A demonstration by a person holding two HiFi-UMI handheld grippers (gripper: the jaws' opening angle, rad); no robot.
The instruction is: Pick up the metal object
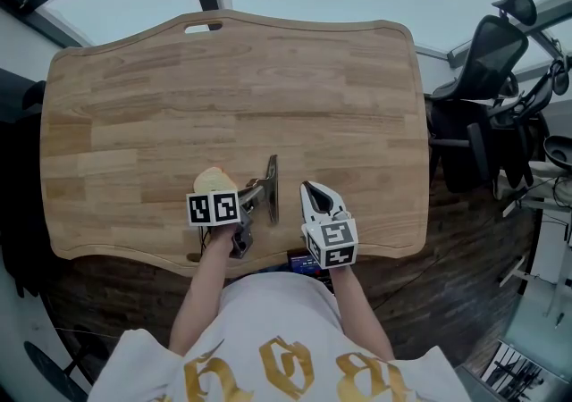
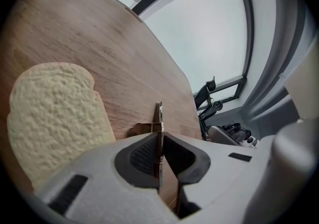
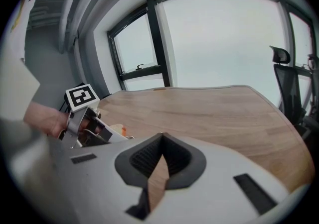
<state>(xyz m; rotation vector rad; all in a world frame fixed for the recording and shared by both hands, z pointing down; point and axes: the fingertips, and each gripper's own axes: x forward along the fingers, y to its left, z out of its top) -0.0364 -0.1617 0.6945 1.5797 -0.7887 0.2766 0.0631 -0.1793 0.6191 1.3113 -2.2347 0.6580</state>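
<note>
A thin metal object [image 1: 272,186] with a flat blade stands on edge on the wooden table [image 1: 232,87], near its front edge. My left gripper [image 1: 257,192] reaches it from the left. In the left gripper view the blade [image 2: 159,114] runs straight between the dark pads [image 2: 144,156], and my left gripper [image 2: 160,141] is shut on it. A slice of bread [image 2: 50,118] lies just to its left, also seen as the pale slice [image 1: 213,180] from above. My right gripper [image 1: 311,188] rests a little to the right of the metal object, shut and empty [image 3: 161,138].
Black office chairs [image 1: 487,61] stand off the table's right side. A cut-out slot [image 1: 204,28] sits in the far edge. Dark gear [image 1: 18,213] hangs along the left side. Bare wood stretches beyond both grippers. From the right gripper view, the left gripper's marker cube [image 3: 81,96] shows at left.
</note>
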